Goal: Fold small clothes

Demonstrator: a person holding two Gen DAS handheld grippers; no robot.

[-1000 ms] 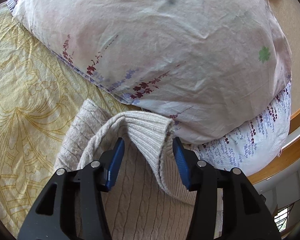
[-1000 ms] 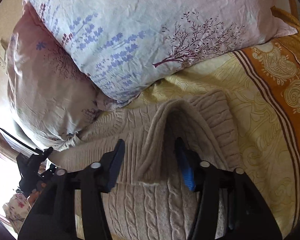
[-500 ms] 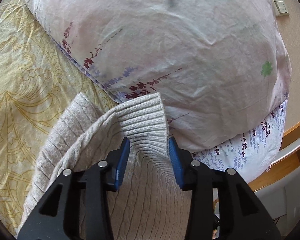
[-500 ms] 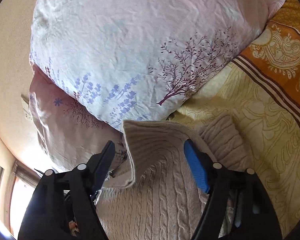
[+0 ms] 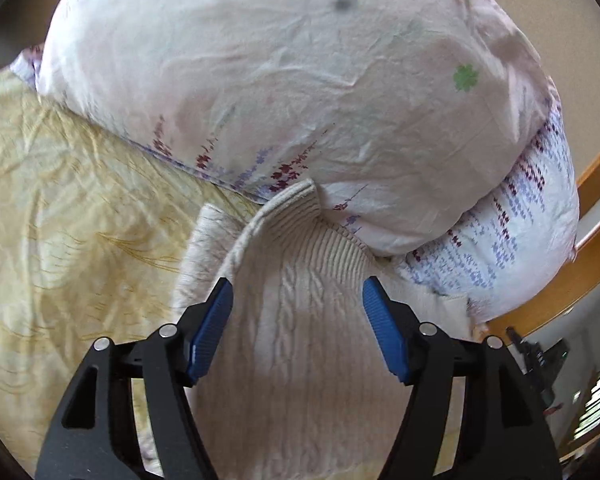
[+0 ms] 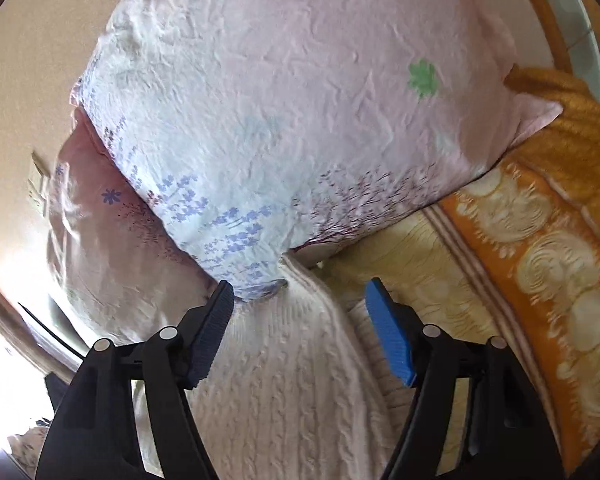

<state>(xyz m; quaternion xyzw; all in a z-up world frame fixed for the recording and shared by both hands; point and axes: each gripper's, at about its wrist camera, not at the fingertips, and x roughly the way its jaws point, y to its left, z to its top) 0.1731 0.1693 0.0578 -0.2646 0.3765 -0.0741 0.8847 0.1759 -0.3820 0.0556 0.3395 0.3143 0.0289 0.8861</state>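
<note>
Sweater (image 5: 300, 340) flat on bedspread (image 5: 80, 220), hem against pillow (image 5: 280, 100). Left gripper (image 5: 296, 312) opening, right gripper (image 6: 300, 312) closing; neither clamps cloth.

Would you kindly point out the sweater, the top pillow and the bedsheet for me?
sweater (image 5: 300, 320), left wrist view, cable-knit body between the fingers.
top pillow (image 5: 280, 80), left wrist view, middle of its pink face.
bedsheet (image 5: 68, 208), left wrist view, bare yellow patterned area.

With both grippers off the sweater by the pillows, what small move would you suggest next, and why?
Probably lift both clear. The left gripper is opening and the right gripper closing slightly, neither pressing the sweater. Its ribbed edge lies against the pillow, so this fold looks laid.
</note>
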